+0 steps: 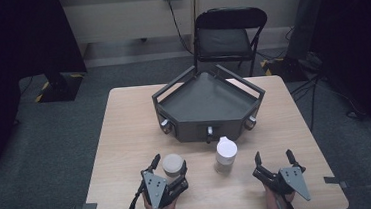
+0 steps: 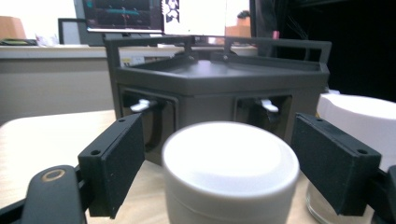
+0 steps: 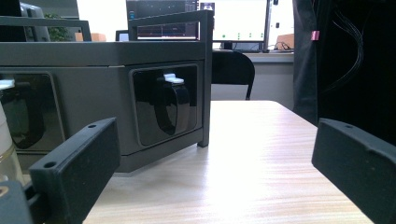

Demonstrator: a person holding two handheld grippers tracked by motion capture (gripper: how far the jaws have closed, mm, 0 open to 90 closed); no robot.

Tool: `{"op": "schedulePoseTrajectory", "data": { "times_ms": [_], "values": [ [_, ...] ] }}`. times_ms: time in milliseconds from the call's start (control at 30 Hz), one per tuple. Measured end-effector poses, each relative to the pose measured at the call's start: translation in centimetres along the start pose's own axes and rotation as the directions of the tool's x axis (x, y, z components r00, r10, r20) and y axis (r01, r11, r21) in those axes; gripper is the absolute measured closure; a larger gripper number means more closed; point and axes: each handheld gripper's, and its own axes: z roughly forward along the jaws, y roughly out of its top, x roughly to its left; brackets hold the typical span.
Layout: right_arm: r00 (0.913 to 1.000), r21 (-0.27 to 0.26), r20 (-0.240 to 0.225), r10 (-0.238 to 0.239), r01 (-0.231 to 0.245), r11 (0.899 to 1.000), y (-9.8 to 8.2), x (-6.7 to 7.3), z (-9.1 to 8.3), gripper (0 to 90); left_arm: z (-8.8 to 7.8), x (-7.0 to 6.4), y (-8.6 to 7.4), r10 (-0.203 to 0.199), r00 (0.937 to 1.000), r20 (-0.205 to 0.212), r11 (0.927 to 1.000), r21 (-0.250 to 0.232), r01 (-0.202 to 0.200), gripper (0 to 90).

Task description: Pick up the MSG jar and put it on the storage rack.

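A short white-lidded jar [image 1: 172, 164] is seen on the near left part of the bench [image 1: 126, 139], just in front of the dark tray [image 1: 208, 100] that is set at the middle and far side. The left hand-held gripper [image 1: 169, 166] is placed around this jar, one jaw on each side of it. In the left gripper view the lid [image 2: 229, 161] is framed between the two black pads [image 2: 116, 161], and a narrow gap is visible on either side, so the jaws are judged to be apart and not yet pressed on the jar. A taller jar with a white cap [image 1: 226, 154] is stood to the right of the first one, near the tray's front face. The right hand-held gripper [image 1: 274, 158] is held at the near right of the bench with its jaws wide apart and nothing between them; in its own view only bare wood and the tray's front corner [image 3: 168, 107] are seen ahead. The tray is empty. The work is judged to be at its start: the grasp on the short jar is prepared but not completed, and the lifting and placing of both jars is left to be done
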Motion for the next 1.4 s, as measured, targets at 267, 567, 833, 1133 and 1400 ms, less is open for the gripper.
{"op": "schedulePoseTrajectory", "data": {
  "times_ms": [267, 567, 833, 1133, 1400],
  "values": [
    [1.0, 0.0, 0.0, 0.0, 0.0, 1.0, 0.0, 0.0, 0.0, 0.2, -0.1, 0.2, -0.4, -0.012, 0.9999, -0.001, 0.9995, 0.03, 0.012, 22.5],
    [1.0, 0.0, 0.0, 0.0, 0.0, 1.0, 0.0, 0.0, 0.0, 0.2, -0.3, 0.6, -0.8, -0.023, 0.9994, 0.027, 0.9986, 0.049, 0.022, 30.1],
    [1.0, 0.0, 0.0, 0.0, 0.0, 1.0, 0.0, 0.0, 0.0, 0.2, -0.3, 0.8, -0.8, -0.012, 0.9994, 0.032, 0.9986, 0.051, 0.011, 33.5],
    [1.0, 0.0, 0.0, 0.0, 0.0, 1.0, 0.0, 0.0, 0.0, 0.2, -0.3, 0.5, -0.9, -0.006, 0.9997, 0.024, 0.9989, 0.046, 0.005, 34.0],
    [1.0, 0.0, 0.0, 0.0, 0.0, 1.0, 0.0, 0.0, 0.0, 0.2, -0.1, 0.9, -0.8, -0.003, 0.9993, 0.038, 0.9988, 0.048, 0.001, 34.1]
  ]
}}
